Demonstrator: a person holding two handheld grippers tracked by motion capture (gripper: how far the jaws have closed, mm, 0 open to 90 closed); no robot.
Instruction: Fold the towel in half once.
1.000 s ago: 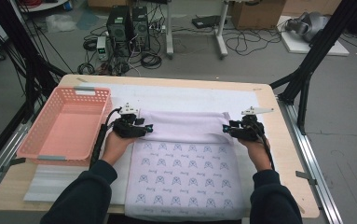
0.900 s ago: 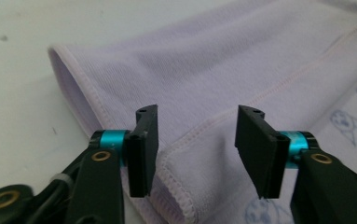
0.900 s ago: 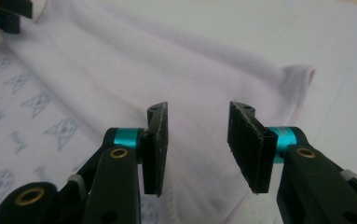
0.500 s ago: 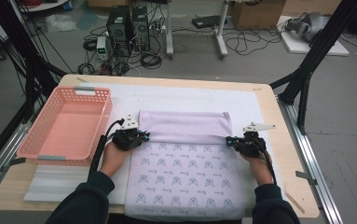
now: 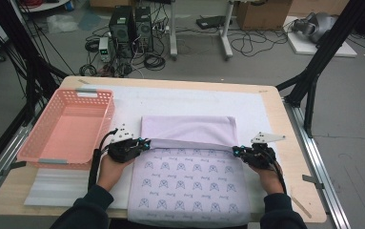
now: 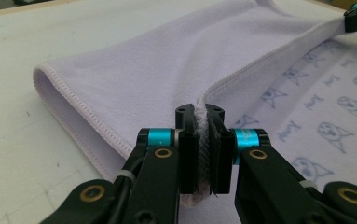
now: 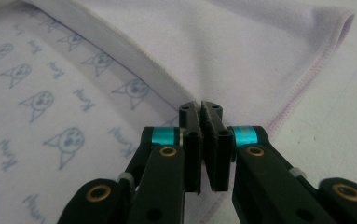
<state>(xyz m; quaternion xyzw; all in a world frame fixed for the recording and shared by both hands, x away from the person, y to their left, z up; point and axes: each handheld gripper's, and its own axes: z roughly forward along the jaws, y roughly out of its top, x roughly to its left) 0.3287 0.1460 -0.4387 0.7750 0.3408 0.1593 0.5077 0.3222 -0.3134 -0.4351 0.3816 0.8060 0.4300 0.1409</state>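
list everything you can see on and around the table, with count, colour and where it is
towel: 1, pale lilac with a blue cat print, middle of the table, far part folded back toward the person
basket: 1, pink plastic, left side of the table
mat: 1, white, under the towel
foam sheet: 1, whitish, near left edge
table: 1, light wood
computer towers: 2, black, on the floor beyond the table
cables: many, black, on the floor
left tool: 1, black with blue rings, shut on the towel's folded edge
right tool: 1, black with blue rings, shut on that edge
sleeves: 2, dark, near edge
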